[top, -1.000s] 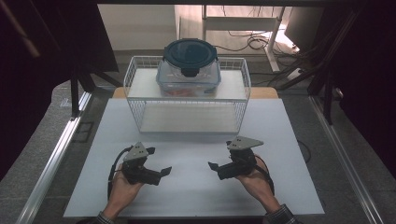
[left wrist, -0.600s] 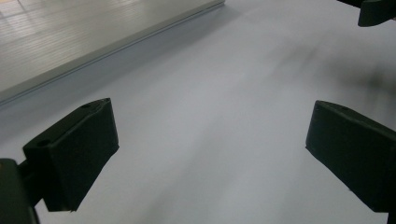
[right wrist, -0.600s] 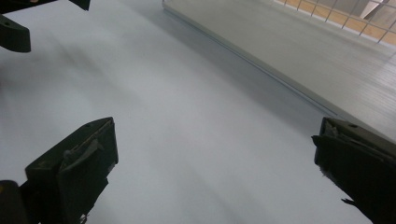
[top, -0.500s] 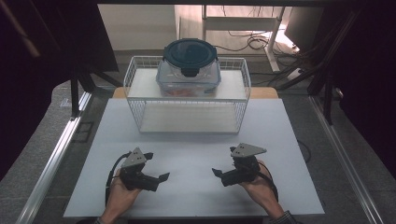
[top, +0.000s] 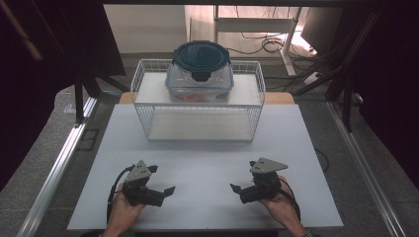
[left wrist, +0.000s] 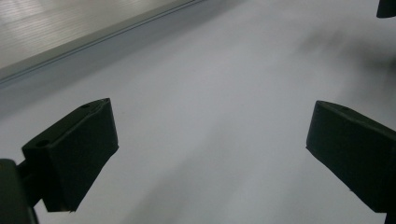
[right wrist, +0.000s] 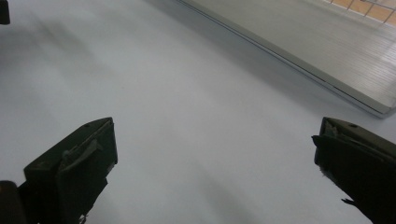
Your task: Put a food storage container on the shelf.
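A clear container (top: pixel 199 81) with a dark blue lid (top: pixel 201 55) stands on top of a white wire rack (top: pixel 143 79) at the far side of the white table (top: pixel 207 158). Something reddish lies inside it. My left gripper (top: pixel 162 179) rests low over the table near the front left, held in a hand, jaws wide open and nothing between them (left wrist: pixel 210 140). My right gripper (top: pixel 242 175) mirrors it at the front right, also open with nothing in it (right wrist: pixel 215 154). The two point toward each other.
The rack's lower shelf (top: pixel 197 129) holds nothing; its board edge shows in the left gripper view (left wrist: pixel 70 28) and the right gripper view (right wrist: pixel 327 46). Bare tabletop lies between the grippers and the rack. Dark stands and cables sit beyond the table's back and sides.
Both hands have drawn the grippers back toward the near edge of the table. Their jaws stay open.
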A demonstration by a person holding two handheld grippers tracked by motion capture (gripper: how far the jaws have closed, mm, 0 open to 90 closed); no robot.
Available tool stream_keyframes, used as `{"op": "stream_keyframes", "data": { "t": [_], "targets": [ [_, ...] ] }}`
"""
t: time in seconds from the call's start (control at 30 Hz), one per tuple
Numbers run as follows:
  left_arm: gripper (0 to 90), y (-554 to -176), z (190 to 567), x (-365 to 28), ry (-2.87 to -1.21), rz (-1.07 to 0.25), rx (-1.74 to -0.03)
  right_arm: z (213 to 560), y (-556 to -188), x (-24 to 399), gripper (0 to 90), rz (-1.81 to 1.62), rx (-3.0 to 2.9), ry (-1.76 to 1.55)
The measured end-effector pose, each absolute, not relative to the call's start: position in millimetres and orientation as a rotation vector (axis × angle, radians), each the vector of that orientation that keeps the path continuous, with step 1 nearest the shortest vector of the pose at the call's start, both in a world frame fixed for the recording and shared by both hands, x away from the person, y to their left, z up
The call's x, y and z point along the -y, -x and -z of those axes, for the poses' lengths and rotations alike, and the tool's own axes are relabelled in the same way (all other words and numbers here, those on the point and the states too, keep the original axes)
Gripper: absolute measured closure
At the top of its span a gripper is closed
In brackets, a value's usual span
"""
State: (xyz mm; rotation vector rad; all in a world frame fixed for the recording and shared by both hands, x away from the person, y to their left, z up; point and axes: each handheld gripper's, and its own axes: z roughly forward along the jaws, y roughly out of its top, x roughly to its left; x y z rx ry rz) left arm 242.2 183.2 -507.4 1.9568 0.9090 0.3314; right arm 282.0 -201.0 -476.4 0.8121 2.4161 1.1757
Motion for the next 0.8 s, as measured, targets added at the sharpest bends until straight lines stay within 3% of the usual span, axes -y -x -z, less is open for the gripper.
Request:
{"op": "stream_keyframes", "data": {
  "t": [0.8],
  "targets": [
    [1.5, -220.2, 512.5, -220.4, -1.945, -0.394, -0.999, 480.3, -268.8, 235.5, 0.0, -1.112, -2.359, -0.877]
  ]
}}
